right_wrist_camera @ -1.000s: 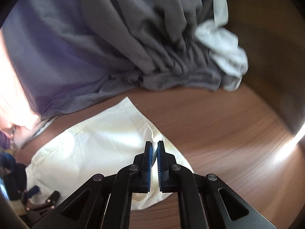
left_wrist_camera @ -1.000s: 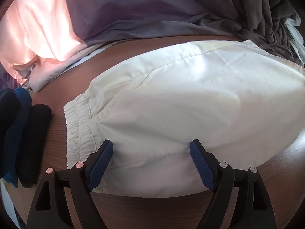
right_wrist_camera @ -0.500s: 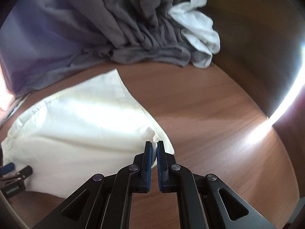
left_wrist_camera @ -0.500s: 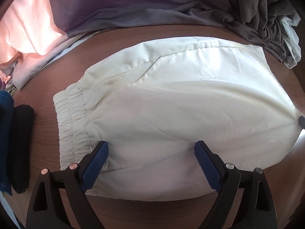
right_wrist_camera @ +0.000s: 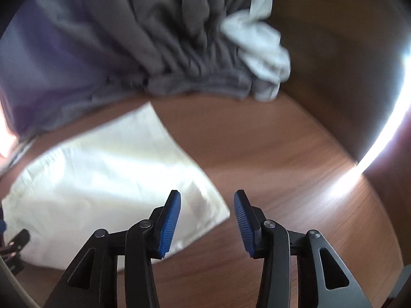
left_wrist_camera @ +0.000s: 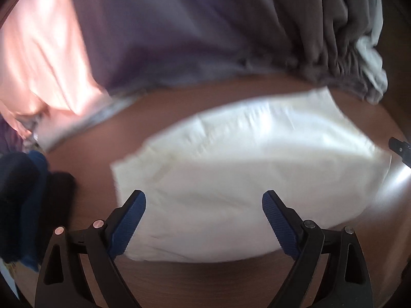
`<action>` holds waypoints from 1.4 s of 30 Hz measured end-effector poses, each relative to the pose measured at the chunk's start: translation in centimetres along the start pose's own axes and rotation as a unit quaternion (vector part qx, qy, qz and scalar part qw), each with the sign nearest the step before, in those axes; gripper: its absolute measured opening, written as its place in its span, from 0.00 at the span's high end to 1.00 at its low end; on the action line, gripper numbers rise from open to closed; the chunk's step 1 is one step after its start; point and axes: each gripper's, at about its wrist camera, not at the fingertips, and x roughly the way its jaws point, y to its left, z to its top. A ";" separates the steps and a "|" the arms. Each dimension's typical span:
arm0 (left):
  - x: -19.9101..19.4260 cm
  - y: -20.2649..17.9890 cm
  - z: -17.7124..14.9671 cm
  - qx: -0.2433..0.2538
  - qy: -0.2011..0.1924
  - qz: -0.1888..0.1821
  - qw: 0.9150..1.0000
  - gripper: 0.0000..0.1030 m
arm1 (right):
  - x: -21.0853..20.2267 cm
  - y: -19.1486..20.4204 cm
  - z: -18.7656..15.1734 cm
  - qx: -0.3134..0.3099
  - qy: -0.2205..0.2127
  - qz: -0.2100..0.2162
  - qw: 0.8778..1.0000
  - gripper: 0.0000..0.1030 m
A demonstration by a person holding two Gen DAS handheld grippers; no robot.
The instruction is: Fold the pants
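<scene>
- While the left wrist view blurs, the left gripper (left_wrist_camera: 204,220) is seen spread wide and empty, as half a second ago, over the cream-white folded cotton pants (left_wrist_camera: 246,177) lying flat on the brown wooden table (left_wrist_camera: 205,282).
- Over on the right wrist view, the right gripper (right_wrist_camera: 206,220), shut half a second ago, is now parted with nothing held; the pants' corner (right_wrist_camera: 213,213) has been released, so this fold is judged laid.
</scene>
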 end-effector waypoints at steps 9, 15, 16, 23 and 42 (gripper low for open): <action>2.2 4.4 1.2 -0.014 -0.014 0.029 0.999 0.22 | 1.7 6.5 5.2 -0.065 0.025 0.114 0.991 0.59; 5.0 5.9 1.4 -0.034 0.017 -0.006 0.999 0.35 | 6.2 12.7 6.3 -0.126 0.069 0.184 0.972 0.72; 5.5 6.2 1.4 -0.040 0.021 -0.013 0.999 0.35 | 6.9 13.4 6.4 -0.131 0.075 0.187 0.971 0.73; 7.6 6.6 1.0 -0.044 0.043 -0.025 0.998 0.35 | 10.8 15.4 6.5 -0.142 0.105 0.151 0.973 0.73; -1.4 -1.3 3.4 0.009 -0.048 -0.125 0.991 0.30 | -2.0 4.1 4.4 -0.019 -0.018 0.151 0.988 0.57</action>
